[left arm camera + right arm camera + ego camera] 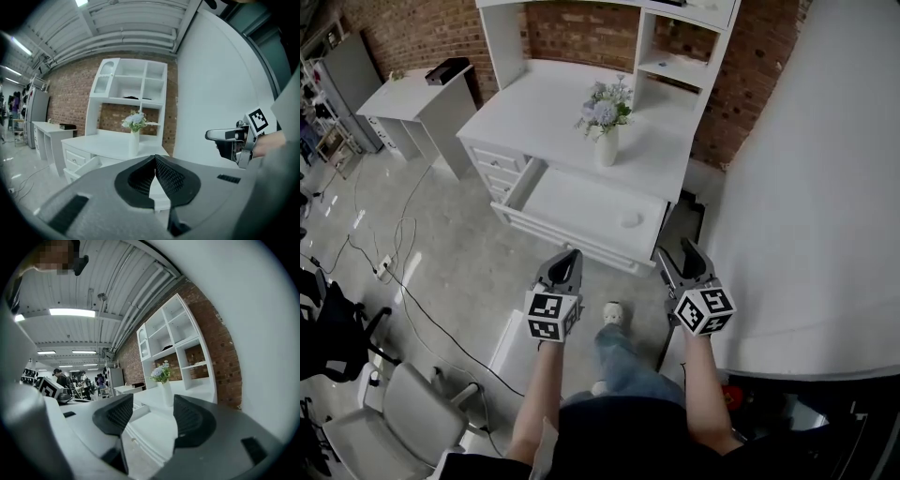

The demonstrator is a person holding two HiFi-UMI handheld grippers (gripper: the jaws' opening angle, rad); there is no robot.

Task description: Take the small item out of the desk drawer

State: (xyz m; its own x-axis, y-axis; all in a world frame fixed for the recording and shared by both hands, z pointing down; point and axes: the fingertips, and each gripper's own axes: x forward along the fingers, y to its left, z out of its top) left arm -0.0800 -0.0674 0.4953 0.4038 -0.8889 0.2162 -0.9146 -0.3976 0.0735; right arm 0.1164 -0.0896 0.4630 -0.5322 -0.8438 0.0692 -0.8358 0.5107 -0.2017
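Note:
A white desk (553, 103) with a hutch has its wide drawer (572, 202) pulled out. A small white rounded item (630, 219) lies inside the drawer toward the right. Both grippers hover over the floor just in front of the drawer, touching nothing. My left gripper (572, 256) is shut and empty, its pads meeting at the tips (154, 159). My right gripper (678, 255) is open and empty, with a wide gap between its pads (153, 405). The item does not show in either gripper view. The drawer's side (83, 166) shows in the left gripper view.
A white vase of flowers (606, 139) stands on the desktop. A big white curved panel (825, 187) rises close on the right. A second white table (412, 98) stands at the far left. Cables (394, 272) cross the floor, and office chairs (403, 412) stand at lower left.

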